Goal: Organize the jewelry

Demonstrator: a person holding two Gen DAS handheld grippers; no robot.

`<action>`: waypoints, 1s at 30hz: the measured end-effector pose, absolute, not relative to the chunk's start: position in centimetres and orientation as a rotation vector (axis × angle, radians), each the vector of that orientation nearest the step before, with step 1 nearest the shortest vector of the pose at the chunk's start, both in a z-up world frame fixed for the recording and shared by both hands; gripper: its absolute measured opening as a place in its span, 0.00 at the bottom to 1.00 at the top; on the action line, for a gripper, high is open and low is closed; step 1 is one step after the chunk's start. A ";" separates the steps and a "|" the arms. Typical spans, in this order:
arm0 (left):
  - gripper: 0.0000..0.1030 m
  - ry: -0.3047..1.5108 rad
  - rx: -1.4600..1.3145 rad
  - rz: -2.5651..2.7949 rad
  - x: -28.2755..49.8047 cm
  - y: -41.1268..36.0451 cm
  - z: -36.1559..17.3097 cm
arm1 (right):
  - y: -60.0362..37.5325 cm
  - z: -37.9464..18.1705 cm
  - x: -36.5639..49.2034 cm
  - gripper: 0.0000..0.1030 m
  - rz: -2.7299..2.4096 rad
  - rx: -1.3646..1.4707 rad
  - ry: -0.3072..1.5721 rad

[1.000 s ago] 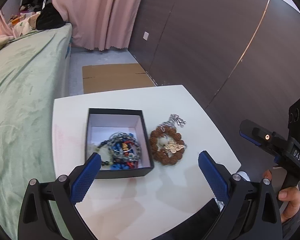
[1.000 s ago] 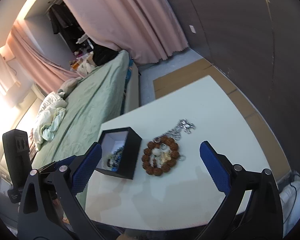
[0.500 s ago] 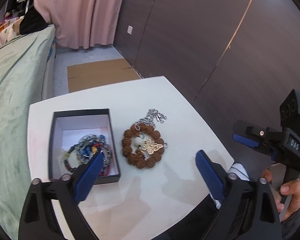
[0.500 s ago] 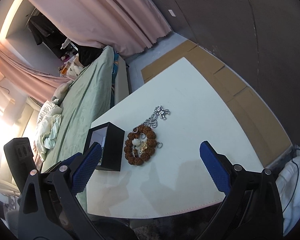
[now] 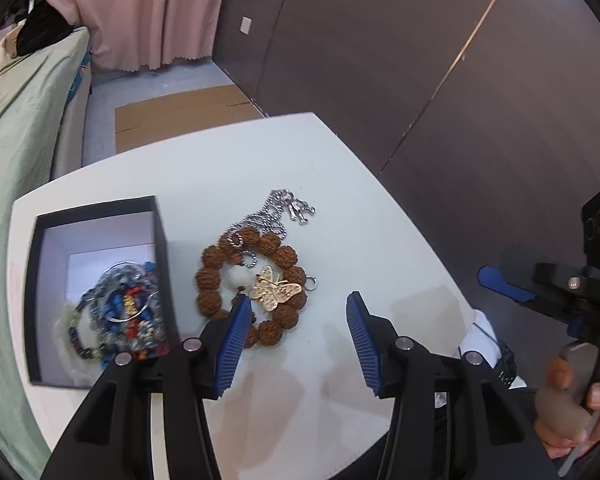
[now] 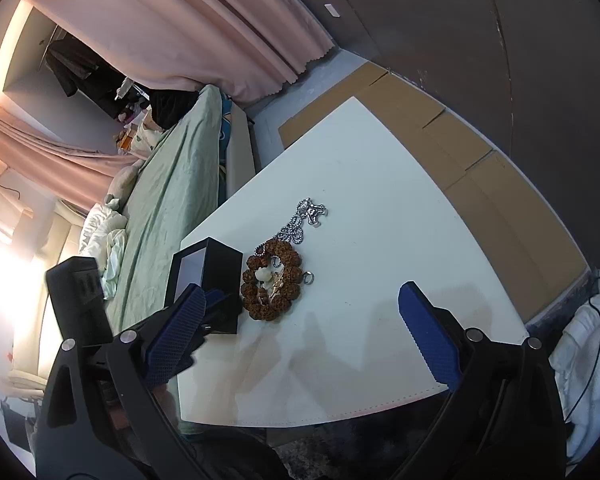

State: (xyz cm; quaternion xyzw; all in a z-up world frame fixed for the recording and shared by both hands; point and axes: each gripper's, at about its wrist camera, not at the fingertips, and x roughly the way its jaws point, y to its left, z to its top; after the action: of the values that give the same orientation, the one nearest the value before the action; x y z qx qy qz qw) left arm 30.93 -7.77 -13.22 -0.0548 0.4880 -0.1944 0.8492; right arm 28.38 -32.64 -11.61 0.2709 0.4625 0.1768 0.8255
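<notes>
Several pieces lie loose on the white table (image 5: 204, 168): a brown bead bracelet (image 5: 216, 276), a gold butterfly charm (image 5: 274, 290) resting on its ring of beads, a white bead (image 5: 238, 278) inside the ring, a small silver ring (image 5: 311, 282) just beside it, and a silver chain (image 5: 278, 214) trailing off the far side. Just beside the bracelet, an open black box (image 5: 162, 240) with a tangle of coloured bead strings (image 5: 126, 308) already inside.

Step in hand, by the look of it: reaching for the bracelet pile to move it into the box. Left hand-held gripper (image 5: 294, 318) above the near edge of the bracelet, pads apart and just been narrowing, with only bare table and the bracelet's edge between them, gripping nothing. Right hand-held gripper (image 6: 300, 324) back over the near part of the table, pads wide apart, empty.

Next move likely calls for lowering the left pads astride one side of the bead ring, pinching it, then lifting clear. Worth minding the chain, which crosses the far beads and may drag along, and the loose charm, which could slide off.
</notes>
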 end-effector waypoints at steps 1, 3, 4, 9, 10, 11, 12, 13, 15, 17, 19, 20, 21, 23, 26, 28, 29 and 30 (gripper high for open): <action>0.43 1.036 -0.107 -0.411 31.2 -8.1 -13.6 | -32.8 -11.7 28.4 0.94 0.374 0.582 0.984; 0.41 1.050 -0.102 -0.416 31.7 -8.7 -14.3 | -33.0 -11.8 28.6 0.94 0.369 0.589 0.986; 0.39 1.055 -0.100 -0.415 32.0 -8.9 -14.7 | -33.1 -11.9 28.6 0.94 0.366 0.591 0.989; 0.33 1.077 -0.115 -0.402 33.2 -9.1 -15.8 | -33.4 -12.3 28.8 0.93 0.360 0.606 1.000; 0.31 1.079 -0.115 -0.403 33.3 -9.2 -15.9 | -33.4 -12.4 28.8 0.93 0.361 0.608 1.003; 0.31 1.083 -0.116 -0.402 33.4 -9.3 -16.1 | -33.4 -12.6 28.9 0.93 0.360 0.611 1.008; 0.30 1.090 -0.116 -0.397 33.6 -9.3 -16.4 | -33.3 -12.7 29.0 0.91 0.359 0.613 1.013; 0.29 1.096 -0.120 -0.393 33.7 -9.3 -16.6 | -33.3 -13.0 29.1 0.88 0.358 0.616 1.022; 0.27 1.112 -0.132 -0.383 33.9 -9.1 -17.2 | -33.2 -13.1 29.4 0.83 0.356 0.623 1.034; 0.23 1.107 -0.130 -0.379 33.8 -9.1 -17.2 | -33.2 -13.4 29.6 0.79 0.356 0.630 1.046; 0.19 1.108 -0.138 -0.369 33.8 -9.0 -17.3 | -33.2 -13.5 29.7 0.78 0.355 0.634 1.052; 0.16 1.110 -0.149 -0.364 34.0 -8.8 -17.3 | -33.1 -13.5 29.7 0.78 0.356 0.634 1.053; 0.13 1.113 -0.173 -0.372 34.0 -8.5 -17.3 | -33.1 -13.5 29.7 0.78 0.357 0.633 1.053; 0.00 1.115 -0.186 -0.377 34.1 -8.1 -17.1 | -33.0 -13.4 29.9 0.78 0.358 0.627 1.054; 0.00 1.103 -0.191 -0.378 34.0 -7.6 -16.5 | -33.0 -13.6 29.8 0.77 0.358 0.620 1.059; 0.00 1.087 -0.189 -0.380 33.8 -7.3 -16.0 | -32.9 -13.7 30.0 0.73 0.358 0.620 1.064; 0.00 1.085 -0.190 -0.381 33.8 -7.2 -15.8 | -32.8 -13.7 29.9 0.73 0.359 0.621 1.066; 0.00 1.080 -0.192 -0.386 33.8 -7.2 -15.6 | -32.7 -13.8 29.9 0.73 0.358 0.620 1.068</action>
State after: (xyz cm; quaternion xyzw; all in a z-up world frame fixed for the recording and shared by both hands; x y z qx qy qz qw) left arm 33.80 -7.15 -15.64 -0.0908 0.5102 -0.1824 0.8356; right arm 29.95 -32.72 -13.80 0.2890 0.4981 0.1669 0.8004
